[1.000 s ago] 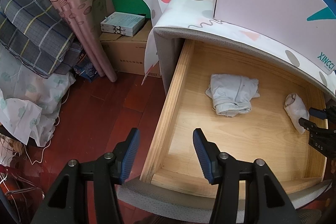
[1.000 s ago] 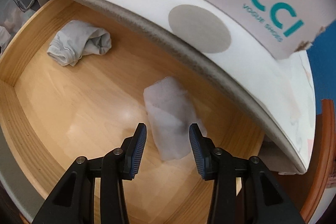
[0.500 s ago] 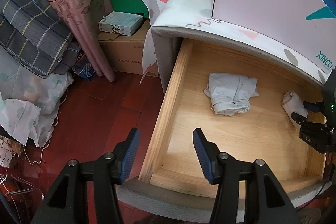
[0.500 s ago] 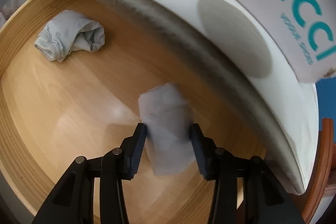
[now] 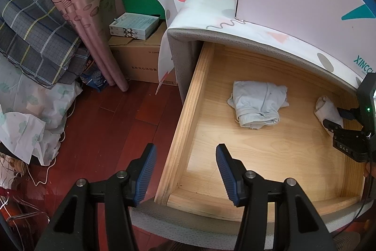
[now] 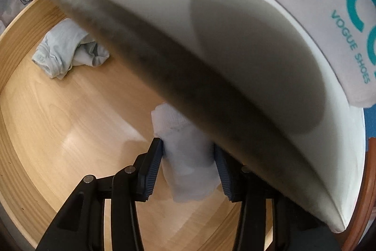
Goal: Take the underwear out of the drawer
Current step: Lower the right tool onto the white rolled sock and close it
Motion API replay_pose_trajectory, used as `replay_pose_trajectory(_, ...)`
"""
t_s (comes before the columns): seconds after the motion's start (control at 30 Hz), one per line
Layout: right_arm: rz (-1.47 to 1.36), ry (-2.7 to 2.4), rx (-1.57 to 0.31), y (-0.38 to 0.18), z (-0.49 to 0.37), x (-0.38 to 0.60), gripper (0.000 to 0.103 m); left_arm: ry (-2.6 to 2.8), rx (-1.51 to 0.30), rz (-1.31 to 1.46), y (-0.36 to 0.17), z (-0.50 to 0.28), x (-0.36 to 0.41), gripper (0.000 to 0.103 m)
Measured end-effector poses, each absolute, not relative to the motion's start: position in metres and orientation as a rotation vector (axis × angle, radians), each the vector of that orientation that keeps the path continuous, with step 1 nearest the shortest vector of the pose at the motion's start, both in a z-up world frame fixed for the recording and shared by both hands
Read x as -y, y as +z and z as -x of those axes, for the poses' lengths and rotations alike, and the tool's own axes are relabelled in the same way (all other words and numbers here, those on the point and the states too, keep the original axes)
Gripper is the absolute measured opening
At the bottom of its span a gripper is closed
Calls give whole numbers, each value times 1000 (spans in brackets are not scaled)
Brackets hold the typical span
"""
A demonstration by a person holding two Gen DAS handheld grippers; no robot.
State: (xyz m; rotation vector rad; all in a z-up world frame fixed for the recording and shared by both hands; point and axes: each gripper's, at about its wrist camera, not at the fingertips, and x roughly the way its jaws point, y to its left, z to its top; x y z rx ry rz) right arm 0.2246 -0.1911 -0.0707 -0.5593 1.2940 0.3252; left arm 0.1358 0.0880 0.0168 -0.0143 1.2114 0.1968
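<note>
Pale rolled underwear (image 6: pixel 188 157) lies low-centre on the wooden drawer (image 6: pixel 58 128) floor, its top hidden by the blurred cabinet edge (image 6: pixel 164 77). The right gripper (image 6: pixel 188 157) straddles it, pads apparently touching; squeeze unclear. The left gripper (image 5: pixel 185 171) hangs open, empty.

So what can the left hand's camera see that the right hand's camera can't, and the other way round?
Only the left wrist view shows the curtain, plaid bedding, cardboard box, red floor and the open left gripper hovering at the drawer's edge. Only the right wrist view shows the right gripper's pads up close, either side of the small white bundle. Both show the drawer, that bundle, and the folded pale underwear.
</note>
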Motion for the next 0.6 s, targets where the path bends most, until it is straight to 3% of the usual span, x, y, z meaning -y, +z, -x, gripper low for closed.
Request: replay_pose_trajectory(0.6, 553, 322, -1323, -78, -243, 197, 44, 193, -1213, 11, 16, -136, -86, 54)
